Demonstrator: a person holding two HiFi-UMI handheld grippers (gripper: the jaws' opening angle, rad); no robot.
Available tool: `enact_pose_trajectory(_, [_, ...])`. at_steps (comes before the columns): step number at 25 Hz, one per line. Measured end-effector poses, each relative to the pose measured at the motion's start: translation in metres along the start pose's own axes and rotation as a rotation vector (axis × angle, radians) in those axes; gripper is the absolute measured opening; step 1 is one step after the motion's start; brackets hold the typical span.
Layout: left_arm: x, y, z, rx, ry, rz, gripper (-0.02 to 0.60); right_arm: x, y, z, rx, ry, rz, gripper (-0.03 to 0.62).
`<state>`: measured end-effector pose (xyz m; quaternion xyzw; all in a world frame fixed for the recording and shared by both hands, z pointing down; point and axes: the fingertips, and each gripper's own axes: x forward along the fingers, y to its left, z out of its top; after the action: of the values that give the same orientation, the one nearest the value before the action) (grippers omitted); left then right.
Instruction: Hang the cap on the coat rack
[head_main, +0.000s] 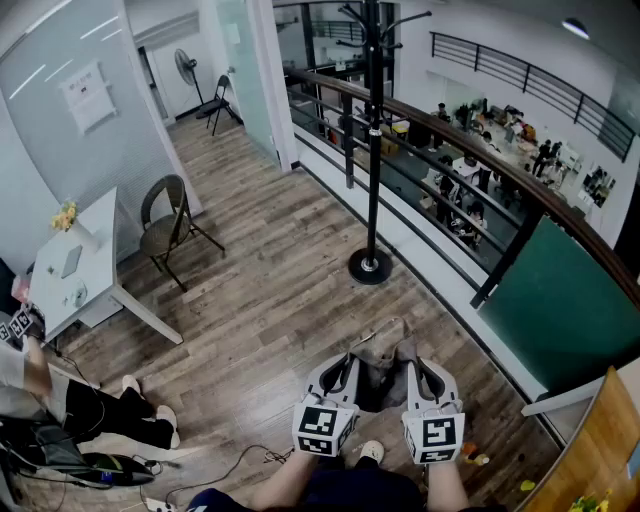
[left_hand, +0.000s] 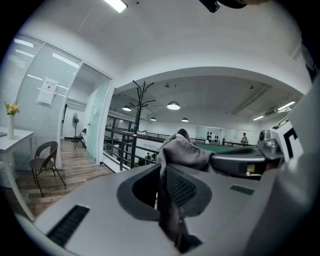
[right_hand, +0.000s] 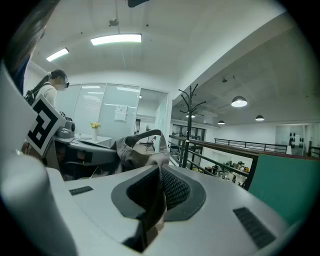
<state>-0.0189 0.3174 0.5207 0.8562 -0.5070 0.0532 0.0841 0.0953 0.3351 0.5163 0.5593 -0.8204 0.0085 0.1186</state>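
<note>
1. Cap (head_main: 381, 350), grey-brown fabric: held in the air between both tools, low centre of the head view, above the wood floor (head_main: 270, 300). Not on the rack.
2. Left gripper (head_main: 347, 368): jaws pressed together on the cap's left edge. Left gripper view shows cloth pinched betw. the pads and the crown bunched above them.
3. Right gripper (head_main: 414, 366): jaws clamped on the cap's right edge. Right gripper view shows fabric nipped betw. the pads, w/ the strap loop standing up behind.
4. Coat rack (head_main: 373, 150), black pole w/ round base: upright on the floor, just beside the railing (head_main: 470, 140) and well ahead of the cap. Hooks at top, partly cut off.
5. Folding chair (head_main: 165, 225): left of the rack, near the glass wall.
6. White desk (head_main: 90, 265): far left. Vase w/ yellow flowers (head_main: 66, 216) at its back corner.
7. Standing fan (head_main: 186, 66): far end of the floor.
8. Green panel (head_main: 560, 300): fixed to the railing, right side.
9. Person (head_main: 110, 410): seated at the left edge, legs stretched along the floor.
</note>
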Motion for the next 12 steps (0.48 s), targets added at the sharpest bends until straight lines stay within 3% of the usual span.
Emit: enact_pose_trajectory(12, [-0.002,0.024,-0.011,0.003,0.034,-0.041,0.029,0.019,0.02,-0.004,0.055,0.048,-0.015,0.032])
